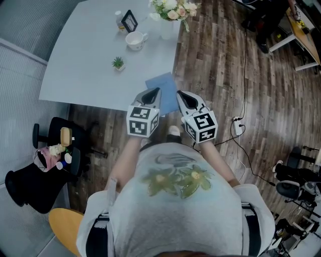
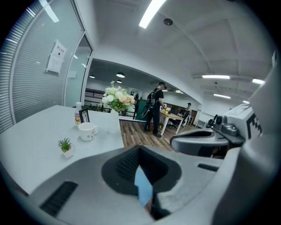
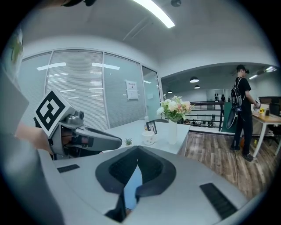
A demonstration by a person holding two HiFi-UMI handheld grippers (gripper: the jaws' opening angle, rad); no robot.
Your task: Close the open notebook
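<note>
**Blue notebook flat at the counter's edge, both tools shut above it**

Beyond the notebook (image 1: 163,89), further along the white counter (image 1: 85,75), stand a small potted plant (image 1: 118,62), a mug (image 1: 135,40), a picture frame (image 1: 130,20), a bottle (image 1: 119,19) and a vase (image 3: 172,132) holding flowers (image 1: 173,9), all well apart from it. The notebook lies flat at the counter's edge nearest the person, only its plain blue cover showing. The left tool (image 1: 154,92) and right tool (image 1: 179,94) hang just over it, jaws together, gripping nothing.
</note>
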